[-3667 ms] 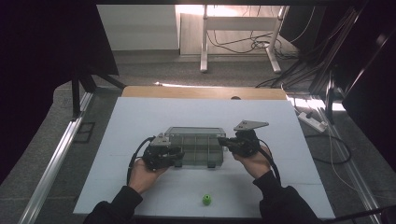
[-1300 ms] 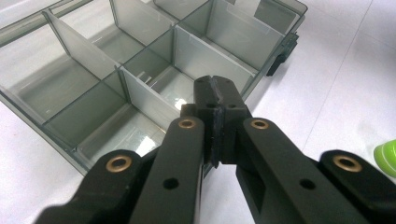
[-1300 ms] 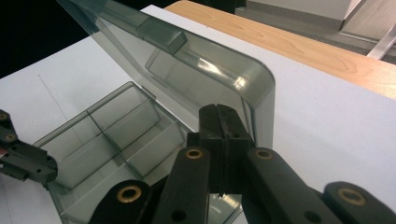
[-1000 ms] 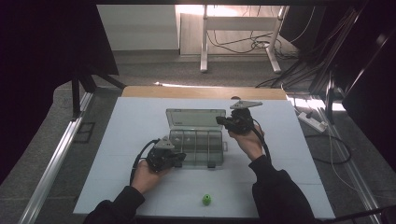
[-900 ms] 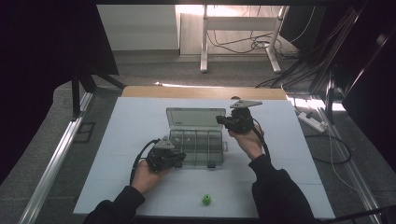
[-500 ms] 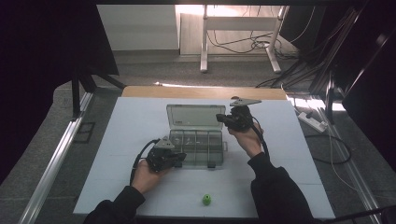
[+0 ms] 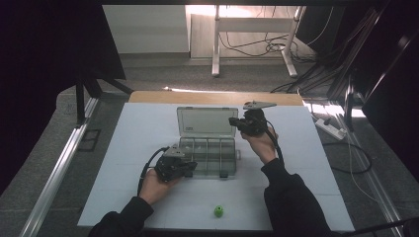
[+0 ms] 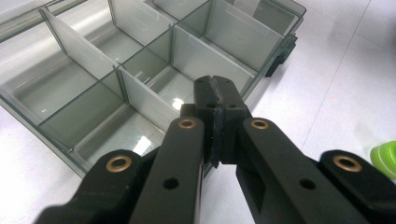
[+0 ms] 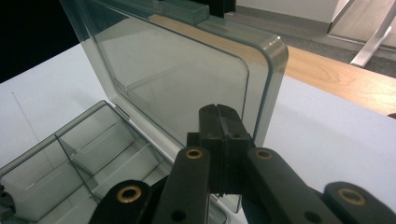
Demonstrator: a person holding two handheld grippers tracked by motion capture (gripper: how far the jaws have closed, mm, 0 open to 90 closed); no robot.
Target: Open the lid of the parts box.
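Black grippers (image 8: pixel 215 86), brass rivets, dark sleeves (image 7: pixel 291 197).

Compartment box (image 7: pixel 207 155) open mid-table (image 7: pixel 128 148), lid (image 7: pixel 205 121) upright behind tray; left gripper (image 7: pixel 190 167) at near-left corner, right gripper (image 7: pixel 232 121) by lid's right edge; small ball (image 7: pixel 219 212) near front edge.

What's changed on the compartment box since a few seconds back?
The lid of the compartment box has swung up and back: it lay shut, now it stands open. The right tongs went with it toward the far side and now sit shut at the lid's right edge. The left tongs stayed shut at the box's near left corner. The green piece has not moved.
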